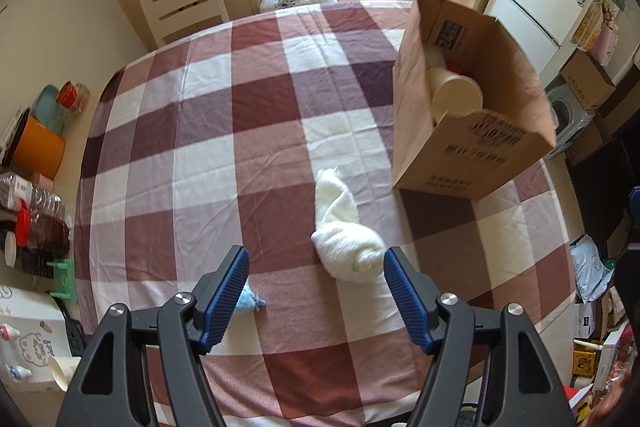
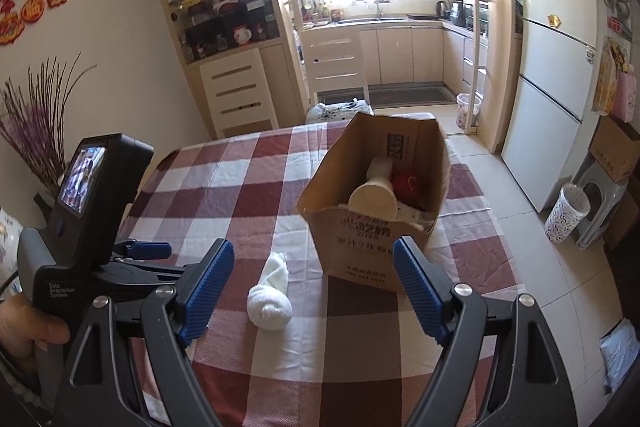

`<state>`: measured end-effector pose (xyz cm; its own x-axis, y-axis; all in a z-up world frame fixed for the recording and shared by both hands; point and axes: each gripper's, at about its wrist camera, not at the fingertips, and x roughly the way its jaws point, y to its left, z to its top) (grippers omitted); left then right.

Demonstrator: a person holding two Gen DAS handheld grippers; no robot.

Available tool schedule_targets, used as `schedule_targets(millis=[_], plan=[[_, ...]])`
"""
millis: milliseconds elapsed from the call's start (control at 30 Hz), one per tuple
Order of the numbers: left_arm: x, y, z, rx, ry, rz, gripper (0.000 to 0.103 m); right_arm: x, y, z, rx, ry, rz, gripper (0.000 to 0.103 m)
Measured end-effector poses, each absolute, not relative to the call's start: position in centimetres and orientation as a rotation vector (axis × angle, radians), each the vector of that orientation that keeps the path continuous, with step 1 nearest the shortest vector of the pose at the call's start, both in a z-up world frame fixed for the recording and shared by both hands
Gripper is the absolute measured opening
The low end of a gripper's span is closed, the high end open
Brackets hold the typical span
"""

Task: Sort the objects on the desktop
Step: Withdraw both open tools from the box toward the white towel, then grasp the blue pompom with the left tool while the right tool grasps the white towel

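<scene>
Left gripper (image 1: pixel 316 291): jaws wide apart, holding nothing; hovering low over the near end of the tabletop, pointed at the rolled towel.
Right gripper (image 2: pixel 314 283): jaws likewise spread wide, nothing between them; held higher and further back, framing towel and box together.
Rolled towel (image 1: pixel 340 227): white, soft, lying on the checked cloth between the near edge and the box; thick rolled end toward the grippers, thinner tail trailing toward the box. Just ahead of the left gripper's right finger, not touched.
Small blue item (image 1: pixel 248 301): pale blue, partly hidden behind the left gripper's left finger; too little showing to identify.
Cardboard box (image 1: pixel 472 155): standing open on the right side of the tabletop, flaps up, apparently serving as the collection bin.
Box contents: cream cup (image 2: pixel 374 201) lying on its side, a red thing (image 2: pixel 408 185) behind it, some pale items underneath; suggests earlier pieces already sorted.
Tabletop (image 1: pixel 200 147): red, mauve and white checked cloth, otherwise bare across the middle.
Step in hand: likely lining up on the towel, jaws pre-opened wide to straddle the fat roll.
Progress: probably late; towel and blue item look like the last loose things.
Risk: towel may unroll or sag if pinched at the tail; grip across the thick end looks safer.
</scene>
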<state>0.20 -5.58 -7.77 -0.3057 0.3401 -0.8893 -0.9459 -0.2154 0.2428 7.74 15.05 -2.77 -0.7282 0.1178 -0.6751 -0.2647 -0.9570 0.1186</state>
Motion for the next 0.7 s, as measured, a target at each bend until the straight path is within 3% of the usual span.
schedule_targets(millis=[367, 700], plan=[[-5.8, -12.7, -13.9, -0.942, 1.023, 1.702, 0.072, 7.0, 11.4, -11.0, -1.292, 0.12, 2.758, 0.083], [-11.1, -15.9, -16.9, -1.074, 0.889, 1.768, 0.072, 5.7, 8.9, -17.1, -1.493, 0.149, 2.762, 0.083]])
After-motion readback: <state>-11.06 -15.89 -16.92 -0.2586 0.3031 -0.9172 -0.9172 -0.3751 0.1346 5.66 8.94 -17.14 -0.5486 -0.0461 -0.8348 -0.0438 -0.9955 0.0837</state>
